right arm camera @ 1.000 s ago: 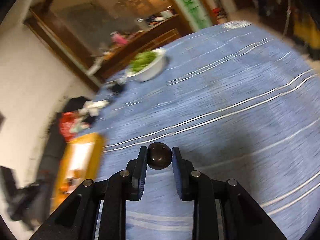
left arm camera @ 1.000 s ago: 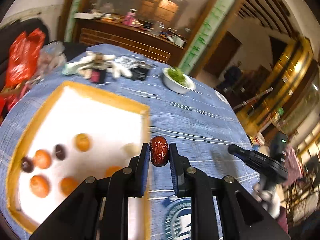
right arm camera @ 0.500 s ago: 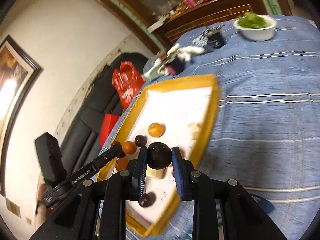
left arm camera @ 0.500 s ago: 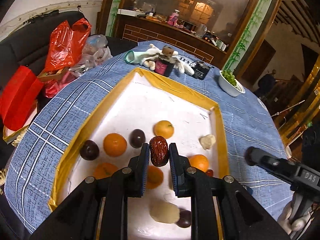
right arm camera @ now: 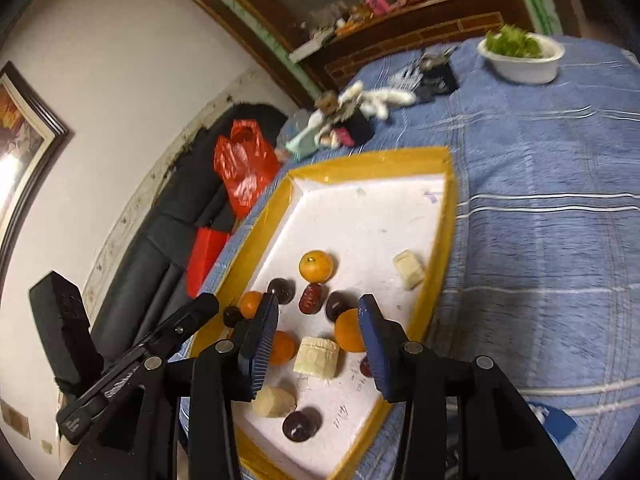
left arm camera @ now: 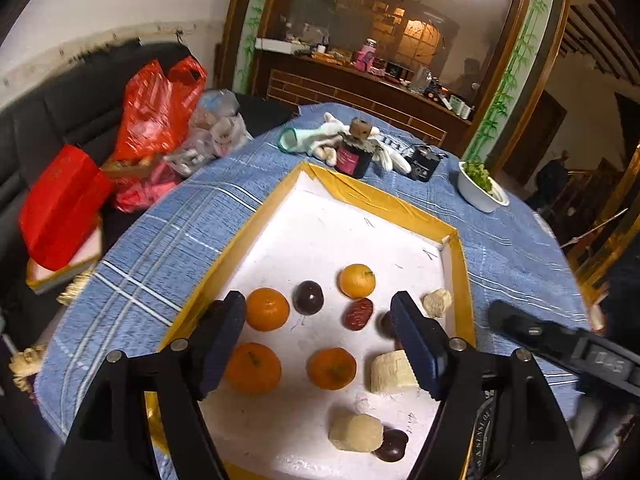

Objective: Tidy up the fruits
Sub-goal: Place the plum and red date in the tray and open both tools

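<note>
With both hand-held grippers spread and empty over the tray [left arm camera: 404,210], their jaws having just opened, the date [left arm camera: 358,313] and plum [right arm camera: 336,306] lie loose among oranges [left arm camera: 267,309], so the drop looks done. Next comes fetching more fruit; gloves [left arm camera: 320,140], a jar [left arm camera: 352,156] and a bowl [left arm camera: 480,196] crowd the far worktop [left arm camera: 516,252]

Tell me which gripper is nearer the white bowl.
Right. The right gripper hovers over the tray edge facing the white bowl; the left gripper is over the far edge. Both jaws have just been opening, gripping nothing.
</note>
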`<state>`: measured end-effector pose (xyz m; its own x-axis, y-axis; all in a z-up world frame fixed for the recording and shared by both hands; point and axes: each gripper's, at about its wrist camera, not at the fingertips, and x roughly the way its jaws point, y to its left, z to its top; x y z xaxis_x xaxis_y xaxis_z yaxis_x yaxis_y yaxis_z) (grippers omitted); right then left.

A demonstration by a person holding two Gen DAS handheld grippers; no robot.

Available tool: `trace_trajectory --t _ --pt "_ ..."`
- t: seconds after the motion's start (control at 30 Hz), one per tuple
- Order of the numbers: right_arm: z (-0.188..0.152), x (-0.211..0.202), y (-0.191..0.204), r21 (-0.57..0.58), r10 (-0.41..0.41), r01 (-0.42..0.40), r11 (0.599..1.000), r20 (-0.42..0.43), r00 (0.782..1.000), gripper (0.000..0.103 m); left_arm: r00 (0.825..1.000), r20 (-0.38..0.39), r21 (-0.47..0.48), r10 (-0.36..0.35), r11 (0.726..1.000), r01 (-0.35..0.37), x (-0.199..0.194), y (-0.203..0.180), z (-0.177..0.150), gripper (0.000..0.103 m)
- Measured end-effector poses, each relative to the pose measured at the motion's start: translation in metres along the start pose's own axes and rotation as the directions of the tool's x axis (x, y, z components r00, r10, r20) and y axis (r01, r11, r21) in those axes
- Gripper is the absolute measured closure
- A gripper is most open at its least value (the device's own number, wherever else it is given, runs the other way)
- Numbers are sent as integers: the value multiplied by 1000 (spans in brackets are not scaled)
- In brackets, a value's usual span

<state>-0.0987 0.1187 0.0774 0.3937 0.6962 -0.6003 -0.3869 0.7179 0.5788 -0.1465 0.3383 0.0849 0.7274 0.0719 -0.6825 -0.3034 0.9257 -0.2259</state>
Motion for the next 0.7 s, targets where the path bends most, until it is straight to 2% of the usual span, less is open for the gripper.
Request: trace_trajectory --t 0.07,0.23,0.33,0.5,0.7 --pt "-6 -16 0 -5 -27 27 1000 42 999 45 995 49 46 83 995 -85 -11 -15 -2 22" --pt "-23 -50 -2 -13 -129 132 991 133 983 42 976 161 131 145 977 -166 -39 -51 -9 5" --pt "-30 -66 -3 -25 -191 199 980 178 965 38 967 201 168 155 967 -190 -52 -70 -13 1" --pt "-37 -89 -3 -51 -257 276 960 233 938 33 968 181 203 172 957 -208 -58 -89 -18 0" --pt "-47 -100 1 -92 -295 329 940 264 918 31 979 143 235 143 956 -174 -60 -108 -26 0"
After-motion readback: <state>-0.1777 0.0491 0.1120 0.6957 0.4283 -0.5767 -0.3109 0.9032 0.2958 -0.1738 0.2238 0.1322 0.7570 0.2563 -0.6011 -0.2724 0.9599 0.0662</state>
